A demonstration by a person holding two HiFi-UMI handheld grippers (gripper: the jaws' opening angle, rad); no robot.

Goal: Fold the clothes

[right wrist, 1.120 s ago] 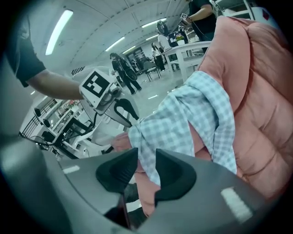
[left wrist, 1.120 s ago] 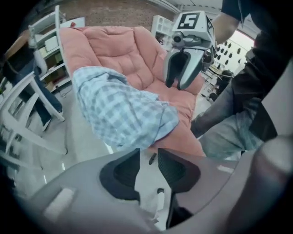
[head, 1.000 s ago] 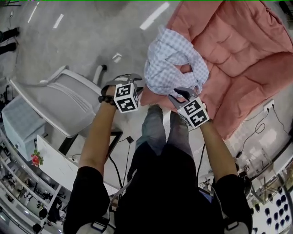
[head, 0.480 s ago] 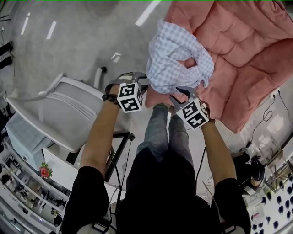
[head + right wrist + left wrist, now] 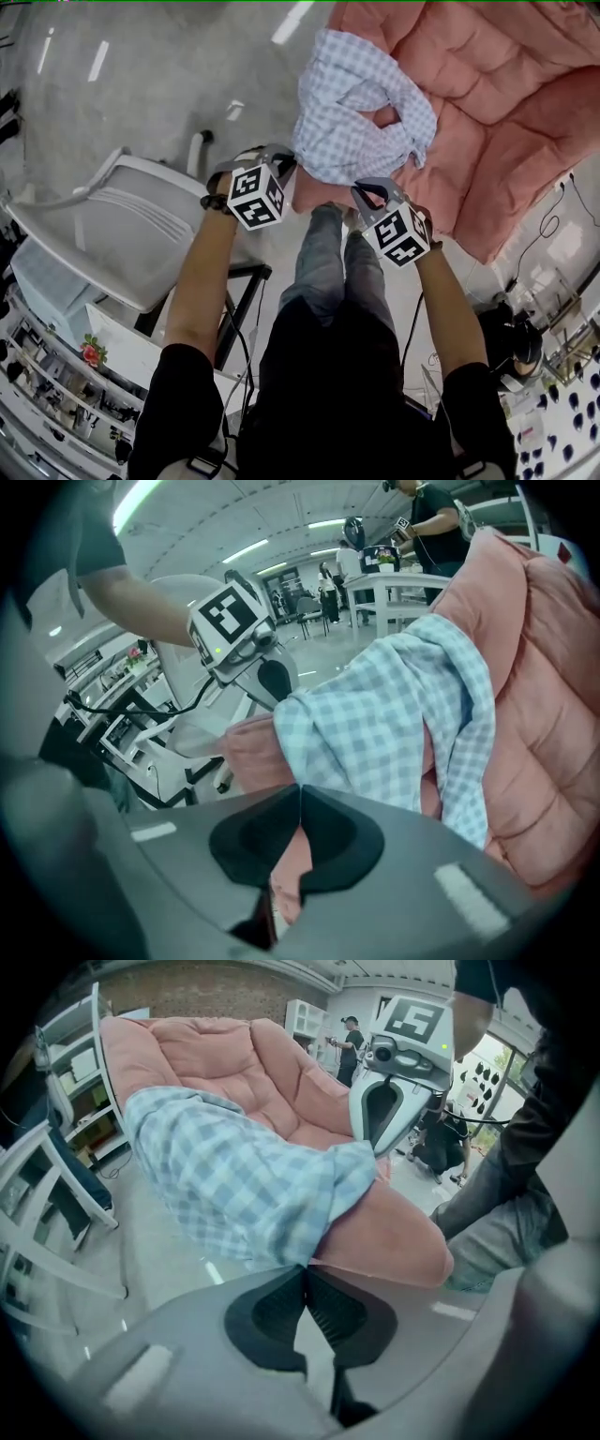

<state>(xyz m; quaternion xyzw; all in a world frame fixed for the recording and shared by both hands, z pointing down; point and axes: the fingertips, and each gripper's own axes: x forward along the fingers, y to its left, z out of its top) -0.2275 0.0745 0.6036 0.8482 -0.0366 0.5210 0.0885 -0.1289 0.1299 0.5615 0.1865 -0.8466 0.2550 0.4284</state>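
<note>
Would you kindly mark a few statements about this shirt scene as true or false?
1. The shirt lies on a pink cushion. True.
2. The shirt is plain white. False: it is blue-and-white checked.
3. Both tongs gape open. False: the left tongs and right tongs have just closed, each on the shirt's edge.
4. A white chair stands at the person's left. True.
5. The shirt is neatly folded. False: it lies crumpled.
</note>
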